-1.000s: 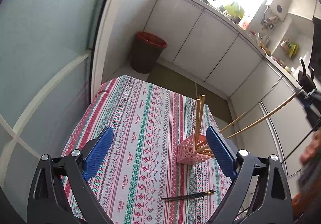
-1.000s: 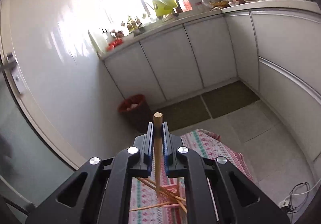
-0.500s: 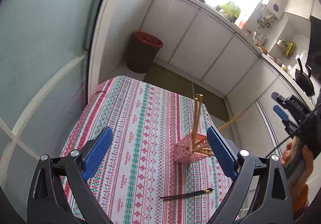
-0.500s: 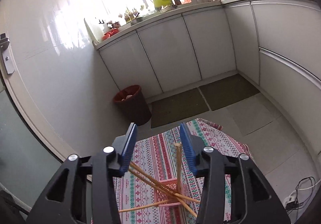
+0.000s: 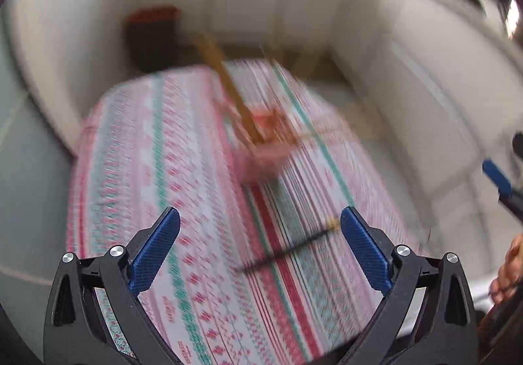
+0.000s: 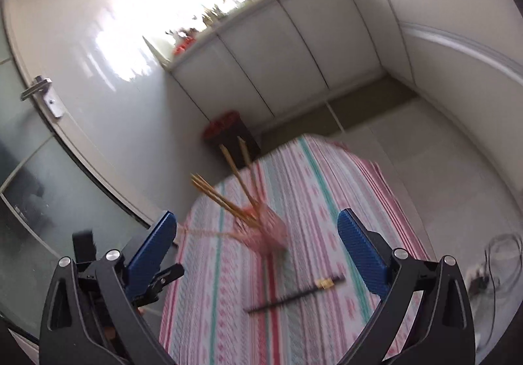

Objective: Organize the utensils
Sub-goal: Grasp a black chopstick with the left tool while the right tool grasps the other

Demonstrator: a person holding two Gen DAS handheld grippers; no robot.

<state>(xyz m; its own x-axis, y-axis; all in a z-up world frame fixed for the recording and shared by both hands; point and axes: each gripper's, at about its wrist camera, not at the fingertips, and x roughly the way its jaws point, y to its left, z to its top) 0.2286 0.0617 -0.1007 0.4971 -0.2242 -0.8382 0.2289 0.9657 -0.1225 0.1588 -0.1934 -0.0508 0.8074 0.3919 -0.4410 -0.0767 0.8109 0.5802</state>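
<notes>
Both grippers — left gripper (image 5: 260, 240) and right gripper (image 6: 256, 242) — gape wide, holding nothing. Pink holder (image 6: 269, 234) with wooden chopsticks (image 6: 228, 198) stands mid-desk (image 6: 359, 188); a black chopstick (image 6: 294, 294) lies nearer the desk's near edge.

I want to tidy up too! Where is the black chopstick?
The black chopstick lies flat on the striped tablecloth, in front of the pink holder, seen between the open right tongs.
</notes>
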